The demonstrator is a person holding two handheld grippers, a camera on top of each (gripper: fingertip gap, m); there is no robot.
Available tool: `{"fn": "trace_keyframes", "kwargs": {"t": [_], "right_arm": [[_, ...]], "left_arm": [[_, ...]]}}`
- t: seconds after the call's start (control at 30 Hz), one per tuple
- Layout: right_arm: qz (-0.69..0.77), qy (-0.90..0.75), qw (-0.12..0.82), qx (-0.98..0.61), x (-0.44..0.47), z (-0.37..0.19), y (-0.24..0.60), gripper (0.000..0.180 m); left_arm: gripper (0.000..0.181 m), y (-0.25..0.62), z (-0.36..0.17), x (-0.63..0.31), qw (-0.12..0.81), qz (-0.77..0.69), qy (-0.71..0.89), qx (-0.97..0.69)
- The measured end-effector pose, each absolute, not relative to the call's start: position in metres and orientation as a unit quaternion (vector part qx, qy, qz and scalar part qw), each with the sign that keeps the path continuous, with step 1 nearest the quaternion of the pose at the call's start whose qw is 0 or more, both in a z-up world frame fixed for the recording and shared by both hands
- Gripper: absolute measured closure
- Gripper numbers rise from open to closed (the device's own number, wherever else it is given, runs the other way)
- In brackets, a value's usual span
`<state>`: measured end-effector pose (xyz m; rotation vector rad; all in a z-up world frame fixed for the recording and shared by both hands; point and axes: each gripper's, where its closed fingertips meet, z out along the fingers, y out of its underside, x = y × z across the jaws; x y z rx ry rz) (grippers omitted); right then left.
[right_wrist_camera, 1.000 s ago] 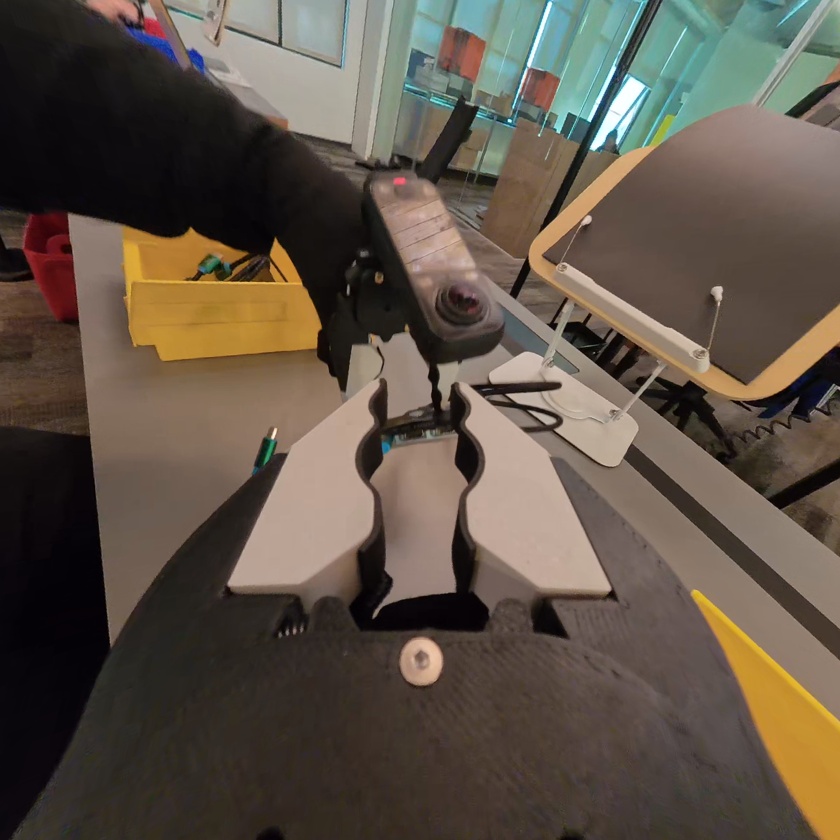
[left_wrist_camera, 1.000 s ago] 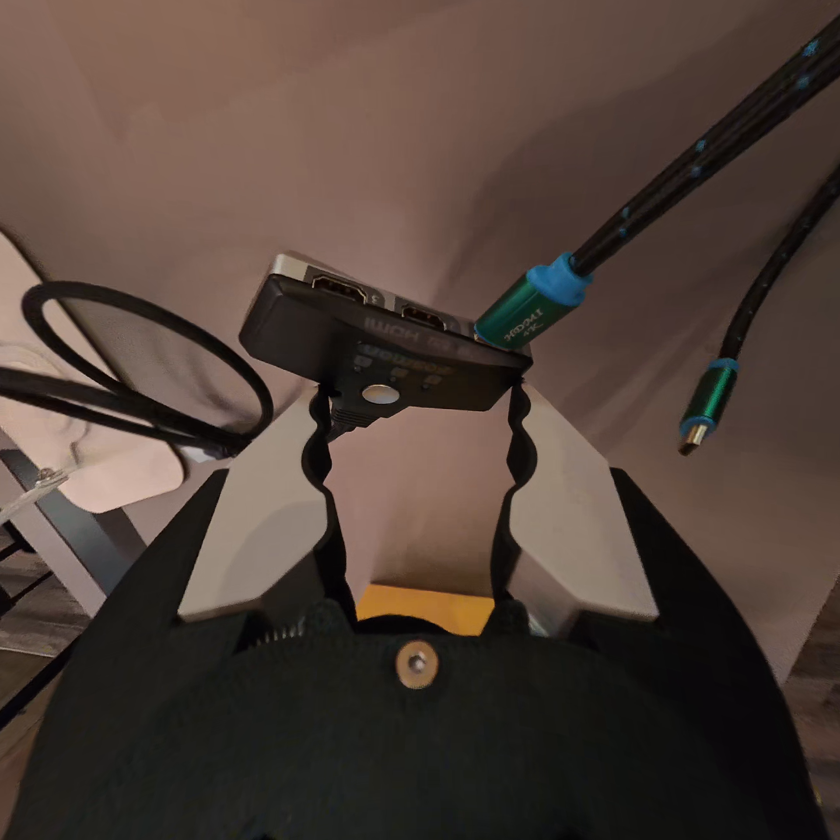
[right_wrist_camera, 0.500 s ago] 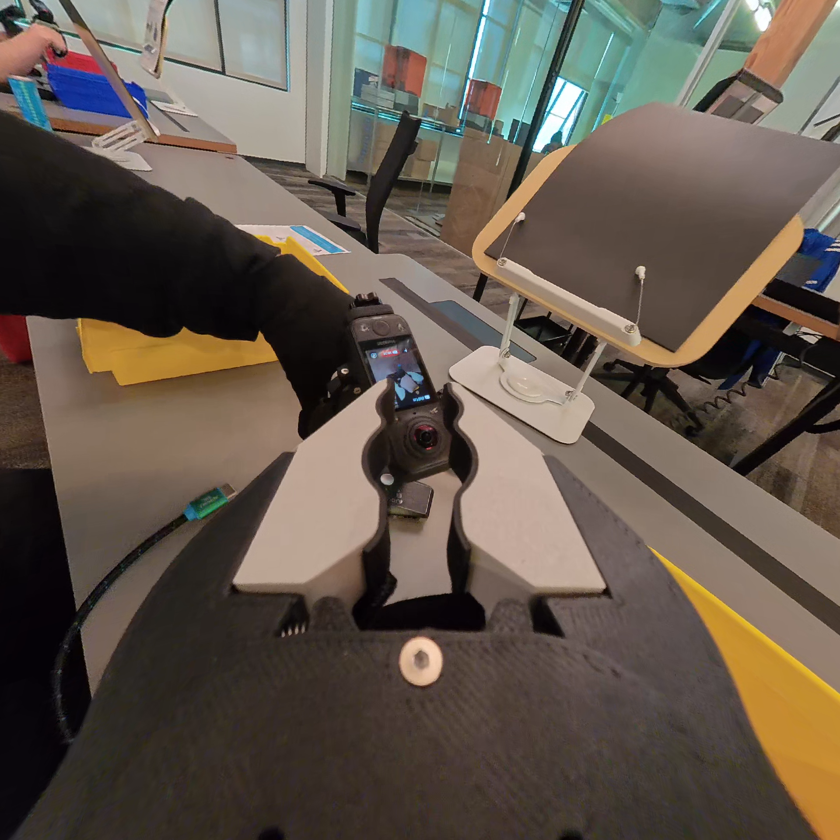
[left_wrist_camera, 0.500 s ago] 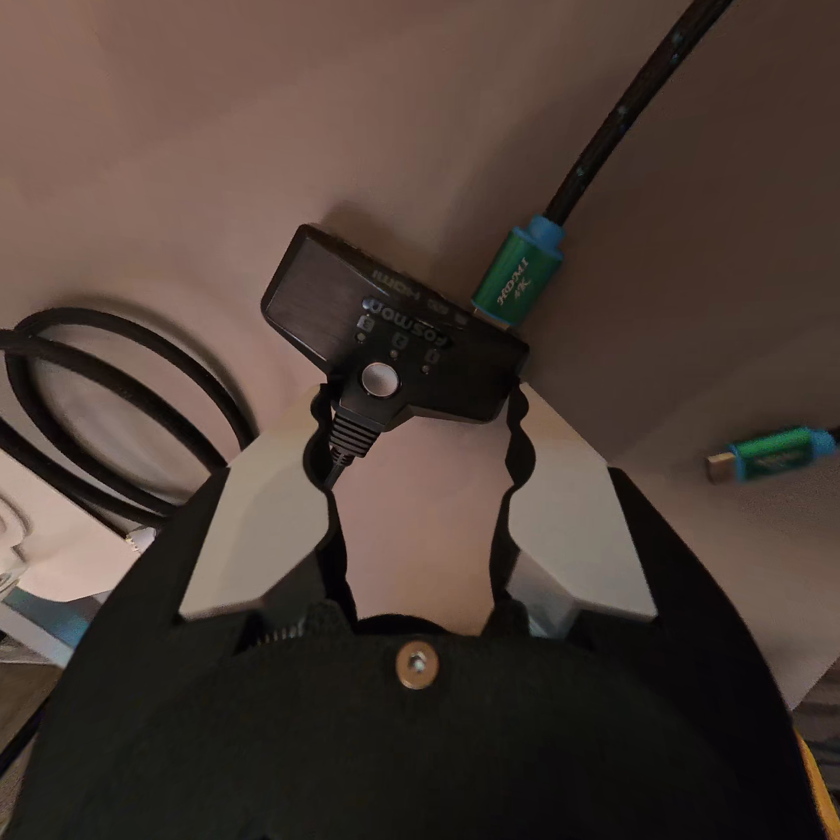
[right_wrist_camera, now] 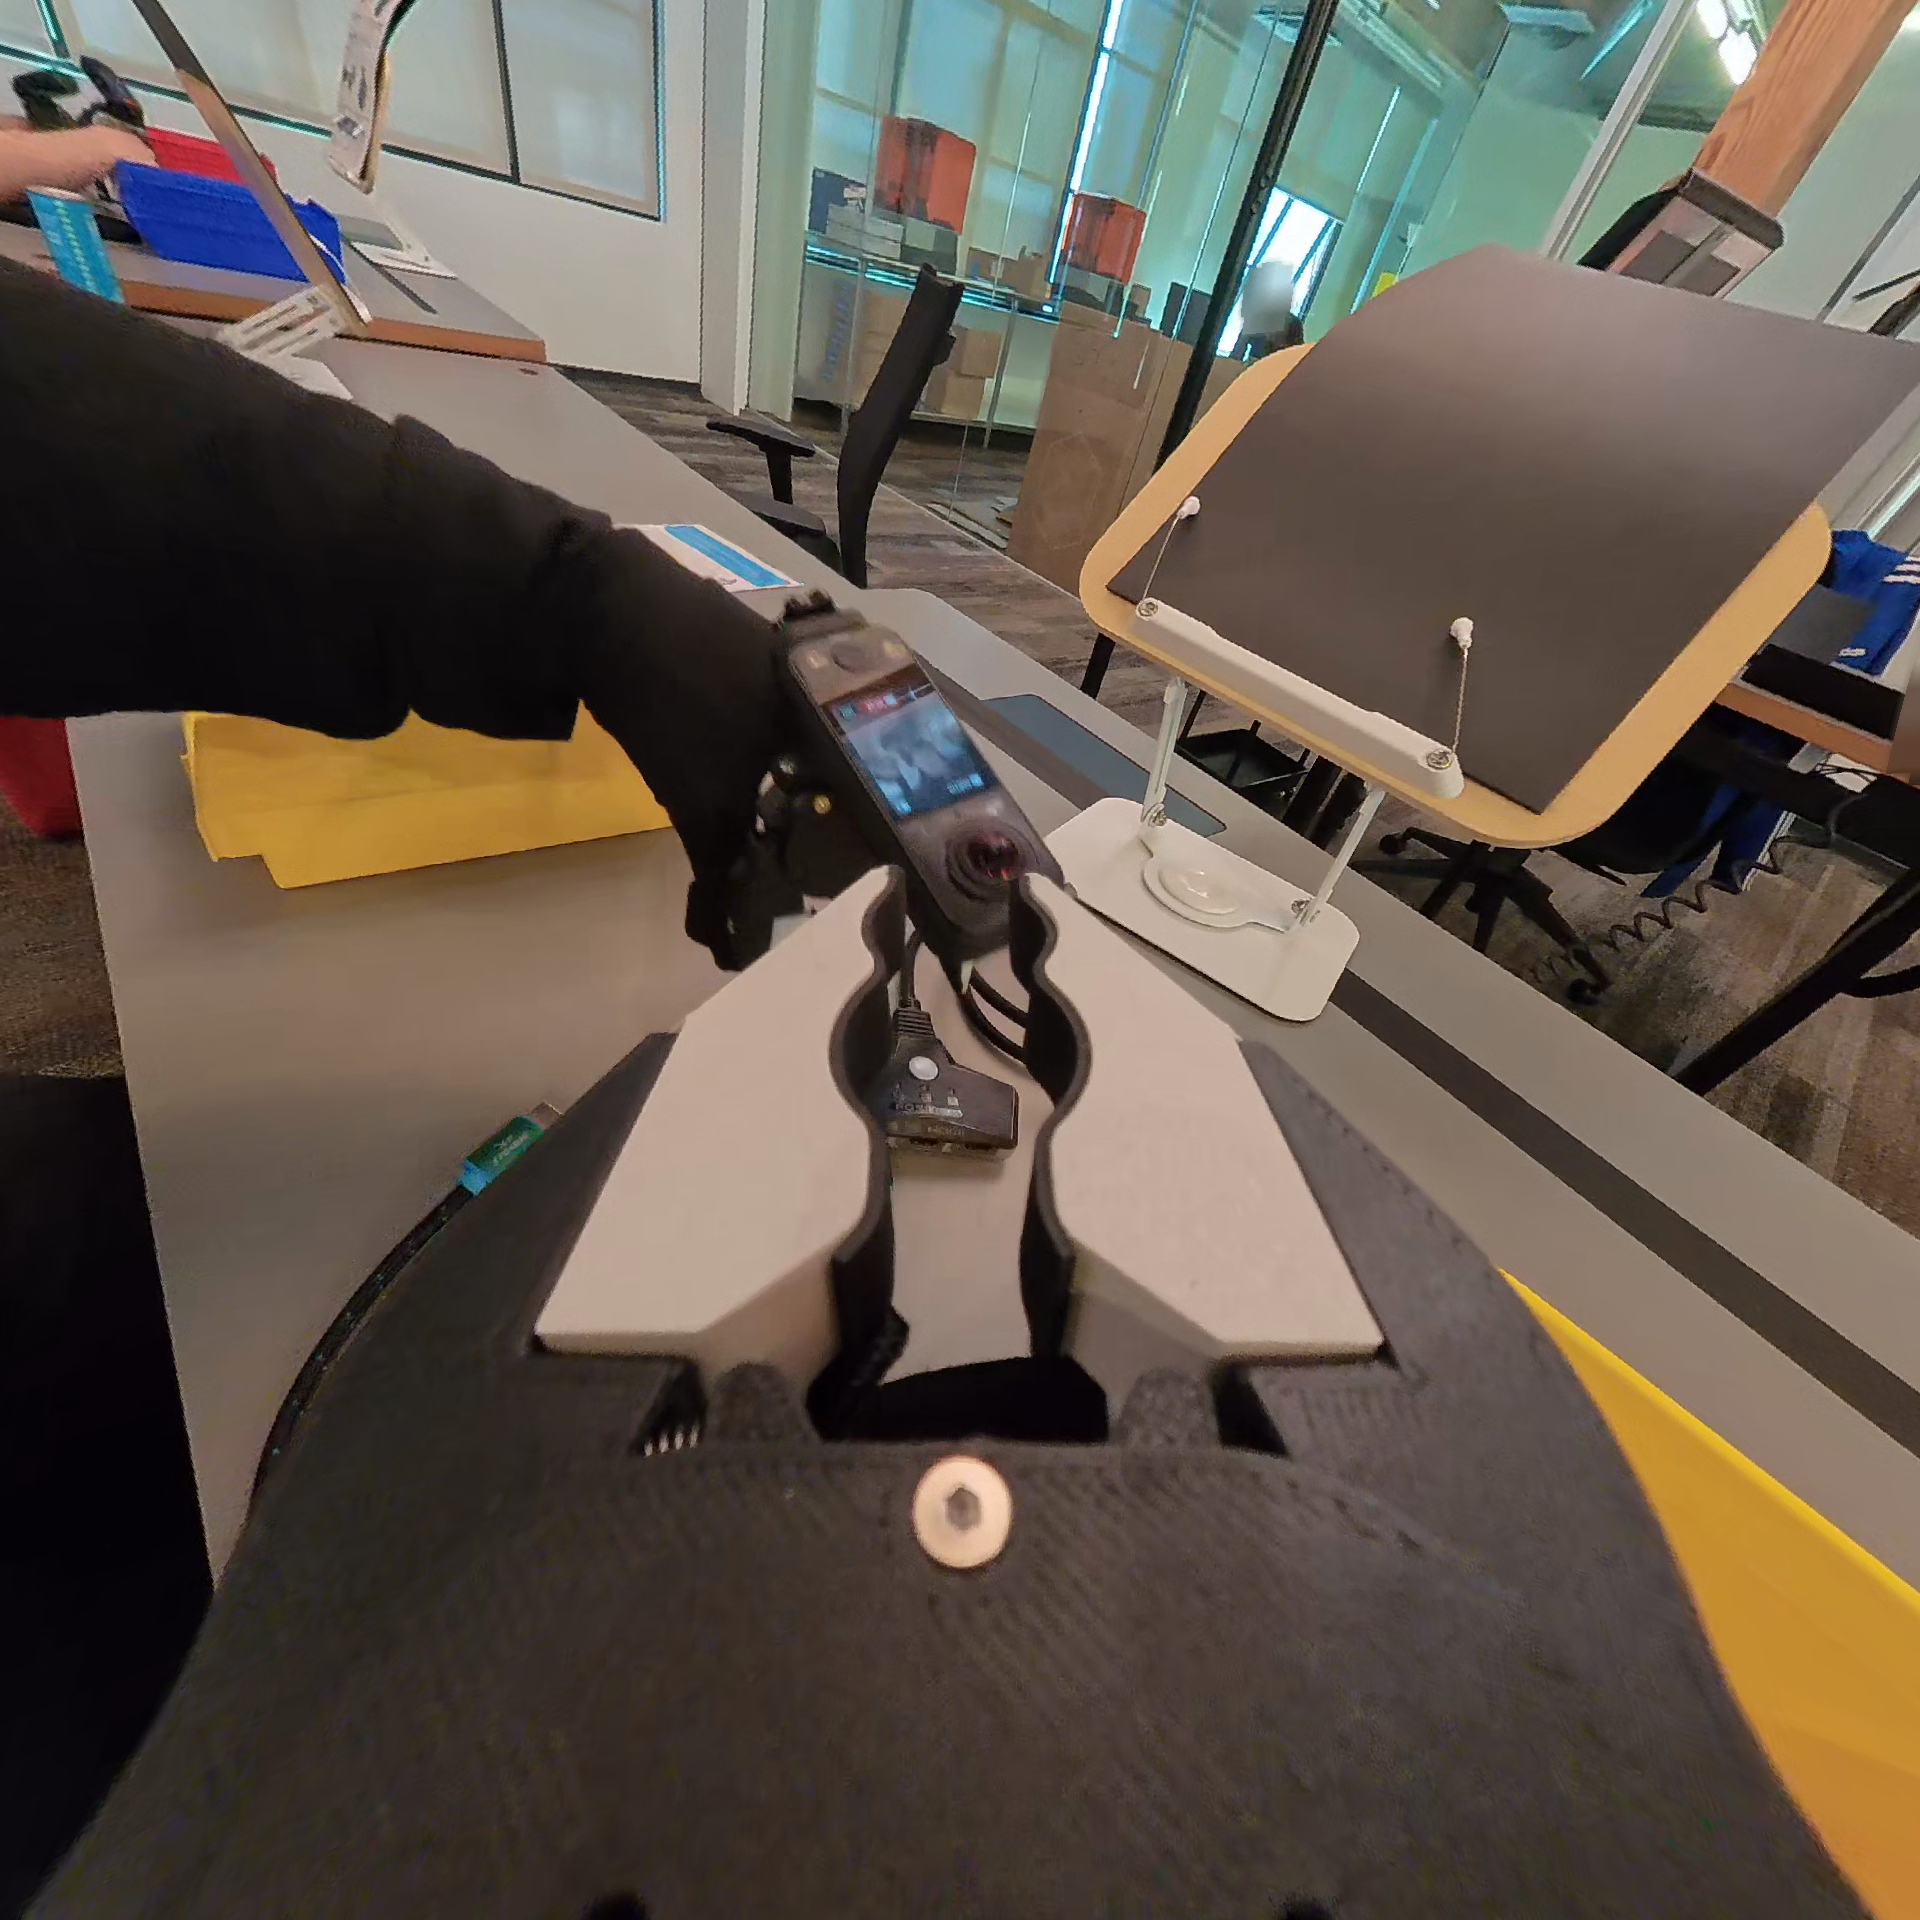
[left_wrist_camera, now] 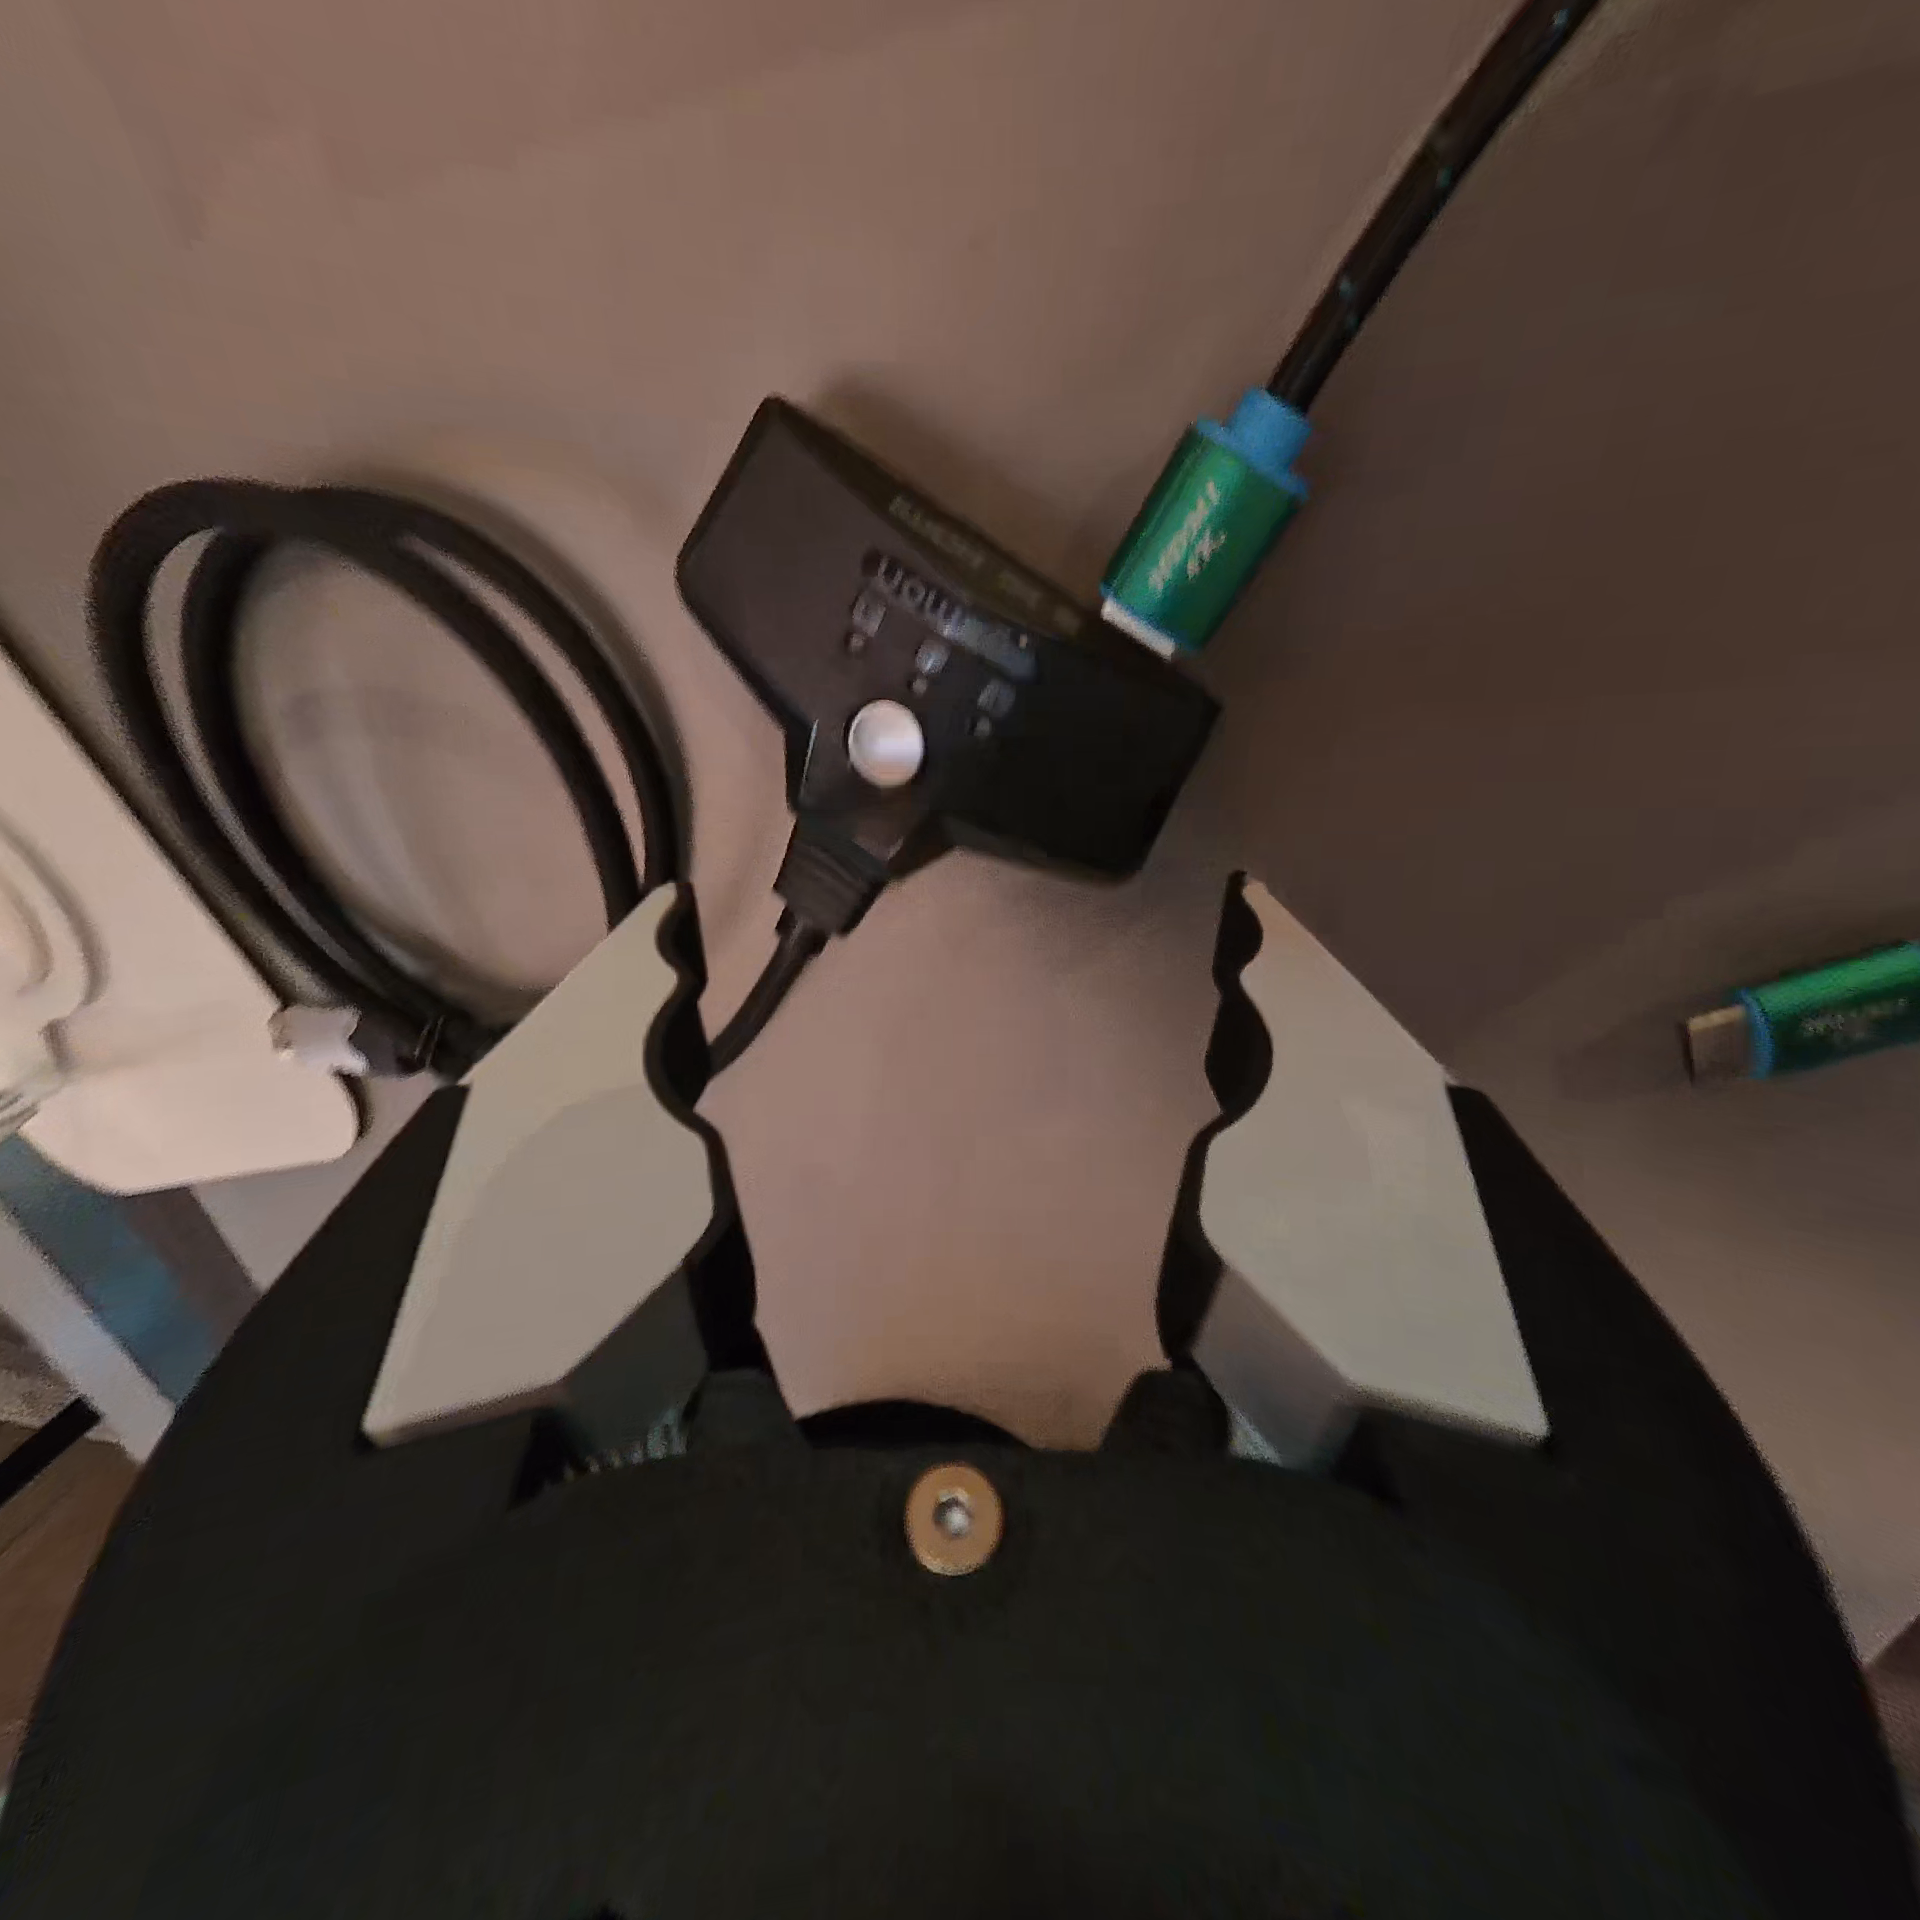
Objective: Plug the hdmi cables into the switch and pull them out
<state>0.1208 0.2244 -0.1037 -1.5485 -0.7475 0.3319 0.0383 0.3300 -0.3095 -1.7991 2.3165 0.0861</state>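
**Table**: grey and long. The work sits mid-table, well in from the edges.

**Tilted dark board**: stands on a white stand base toward the table's far side.

**Containers:**
- A yellow bin is at the table's far left end. A black sleeve crosses in front of it, so its contents cannot be seen.
- The rim of a second yellow bin shows at the near right edge. Its inside is out of view.

**Left gripper**: fingers spread wide and holding nothing, hovering just short of the switch.

**Right gripper**: fingers stand close with a narrow gap. I cannot tell whether a cable is pinched low between them.

**Coiled black cable**: lies beside the stand base.

**Switch**: lies flat on the table, also seen through the right gripper's gap. Its own lead runs back toward the left fingers.

**First green plug**: meets the switch at an end port. It looks seated, but the depth cannot be confirmed.

**Second green plug**: lies loose on the table, apart from the switch.

**Step (judged):** one cable is in and the second is not yet plugged.

**Next move needs:** the left gripper clamps the switch body so it cannot slide. The right gripper takes the loose plug by its shell and lines it up square with a free port.
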Motion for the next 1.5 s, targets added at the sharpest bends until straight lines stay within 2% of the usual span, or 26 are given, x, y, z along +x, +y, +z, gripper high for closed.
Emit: {"fn": "trace_keyframes", "kwargs": {"t": [0.17,0.23,0.47,0.6,0.83,1.1,1.27,1.5], "right_arm": [[0.151,-0.331,0.641,-0.676,0.117,-0.102,0.223,0.163],[0.148,-0.332,0.638,-0.679,0.116,-0.105,0.224,0.162],[0.153,-0.343,0.626,-0.684,0.101,-0.114,0.225,0.163],[0.154,-0.357,0.614,-0.687,0.087,-0.12,0.224,0.163],[0.156,-0.379,0.595,-0.692,0.066,-0.134,0.222,0.163],[0.159,-0.389,0.581,-0.696,0.055,-0.145,0.222,0.163],[0.16,-0.391,0.58,-0.697,0.055,-0.147,0.222,0.163],[0.16,-0.385,0.583,-0.698,0.061,-0.145,0.223,0.163]], "left_arm": [[0.086,0.333,-0.252,0.011,0.172,-0.007,0.751,-0.638],[0.095,0.338,-0.226,-0.008,0.209,-0.001,0.737,-0.643],[0.146,0.336,-0.155,-0.095,0.305,0.005,0.676,-0.671],[0.154,0.333,-0.143,-0.153,0.328,0.003,0.638,-0.697],[0.147,0.319,-0.161,-0.228,0.326,0.005,0.604,-0.727],[0.14,0.317,-0.23,-0.281,0.253,0.032,0.59,-0.766],[0.149,0.323,-0.253,-0.287,0.248,0.005,0.569,-0.784],[0.173,0.328,-0.244,-0.287,0.287,-0.001,0.559,-0.778]]}}
